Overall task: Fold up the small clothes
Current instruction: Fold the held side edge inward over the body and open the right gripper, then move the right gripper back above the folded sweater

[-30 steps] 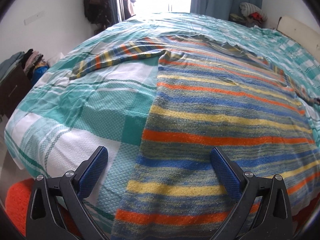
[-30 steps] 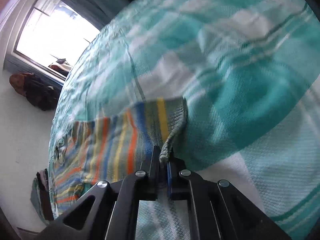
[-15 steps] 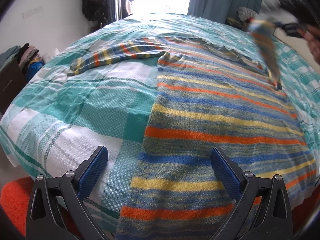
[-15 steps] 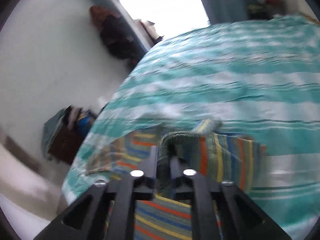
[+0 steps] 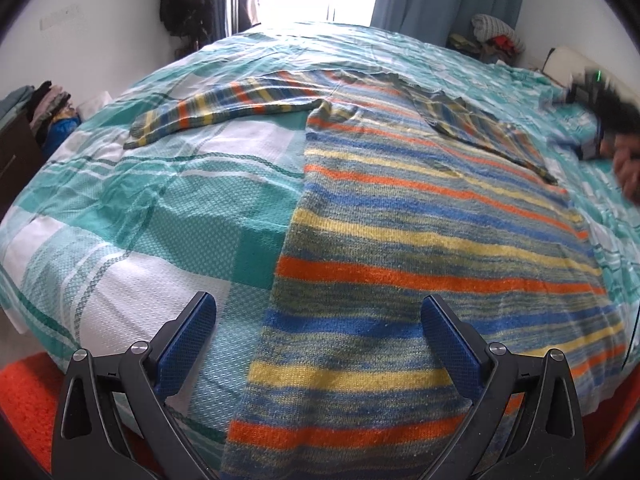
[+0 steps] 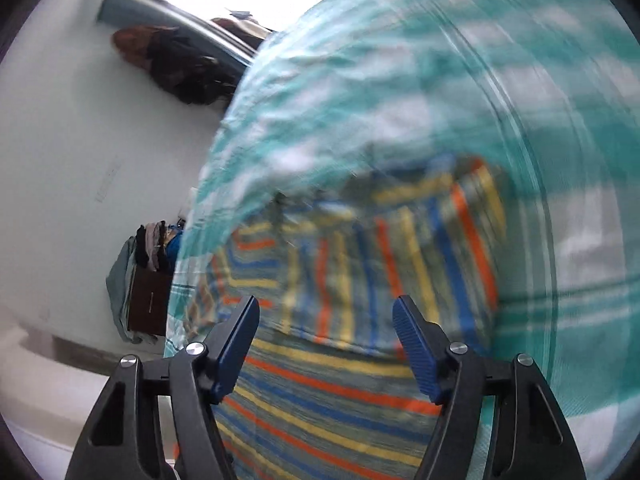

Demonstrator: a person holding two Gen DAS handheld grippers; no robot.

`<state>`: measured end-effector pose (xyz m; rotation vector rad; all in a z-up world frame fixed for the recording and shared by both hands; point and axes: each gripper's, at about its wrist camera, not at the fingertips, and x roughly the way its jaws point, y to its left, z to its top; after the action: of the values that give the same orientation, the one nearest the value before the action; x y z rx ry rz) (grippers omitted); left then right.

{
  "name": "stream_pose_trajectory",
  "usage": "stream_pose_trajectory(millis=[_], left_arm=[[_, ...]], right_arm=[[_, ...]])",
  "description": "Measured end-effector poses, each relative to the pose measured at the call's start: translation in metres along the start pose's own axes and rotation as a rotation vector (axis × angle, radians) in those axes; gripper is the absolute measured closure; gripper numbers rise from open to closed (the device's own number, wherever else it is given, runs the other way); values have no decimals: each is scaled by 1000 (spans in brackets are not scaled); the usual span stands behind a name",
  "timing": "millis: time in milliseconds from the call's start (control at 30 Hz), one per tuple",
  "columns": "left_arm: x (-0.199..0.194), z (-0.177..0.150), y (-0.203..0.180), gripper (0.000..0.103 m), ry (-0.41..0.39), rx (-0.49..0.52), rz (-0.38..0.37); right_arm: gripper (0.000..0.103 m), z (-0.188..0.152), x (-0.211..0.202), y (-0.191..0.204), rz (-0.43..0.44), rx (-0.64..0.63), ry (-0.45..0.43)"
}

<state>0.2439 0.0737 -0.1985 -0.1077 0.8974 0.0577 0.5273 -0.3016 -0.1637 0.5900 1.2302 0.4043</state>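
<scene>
A striped knit sweater (image 5: 420, 240) in orange, blue, yellow and grey-green lies flat on the bed. Its left sleeve (image 5: 224, 108) stretches out to the left. Its right sleeve (image 5: 480, 128) lies folded inward across the chest. My left gripper (image 5: 316, 340) is open and empty, hovering over the sweater's hem near the bed's front edge. My right gripper (image 6: 326, 344) is open and empty above the folded sleeve (image 6: 400, 256); its view is blurred by motion. It also shows blurred at the right edge of the left wrist view (image 5: 600, 120).
The bed has a teal and white checked cover (image 5: 140, 220). An orange rug (image 5: 28, 400) lies on the floor at the front left. A dark cabinet with piled clothes (image 5: 24, 128) stands at the left wall. Clothes (image 5: 496, 36) lie at the far right corner.
My right gripper carried the right sleeve over the sweater's body, opened and let it go; the sleeve now lies folded across the chest. My left gripper stayed open over the hem.
</scene>
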Motion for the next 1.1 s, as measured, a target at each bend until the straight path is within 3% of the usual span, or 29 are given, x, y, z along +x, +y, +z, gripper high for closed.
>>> stream_pose_trajectory(millis=[33,100,133,300,400,500,567,700,833,1000,1100], left_arm=[[0,-1,-1,1,-1,7,5],[-1,-2,-3,1,-3,19,10],[-1,-3,-3,1,-4,23,12],[1,-4,-5,1,-6,38,19],[4,-4,-7,1,1,44,28],[7,-5,-8,1,4,57,40],[8,-7,-9,1,5,67,43],[8,-7,-7,1,7,71,36],[7,-7,-7,1,10,66,31],[5,-9,-7,1,21,74,25],[2,-13,-9,1,24,89,29]], right_arm=[[38,-8,13,-20,-92,26,39],[71,-19,31,-50,-284,39,110],[72,-18,27,-51,-279,28,98],[70,20,0,-9,-231,-100,-45],[64,41,17,-5,-223,-101,-38],[61,44,53,-19,-367,-79,14],[62,40,61,-26,-395,-53,-20],[60,28,55,14,-505,-170,-73],[49,-23,19,54,-452,-360,-126],[47,-143,-12,78,-384,-527,-130],[44,-224,-15,83,-397,-600,-121]])
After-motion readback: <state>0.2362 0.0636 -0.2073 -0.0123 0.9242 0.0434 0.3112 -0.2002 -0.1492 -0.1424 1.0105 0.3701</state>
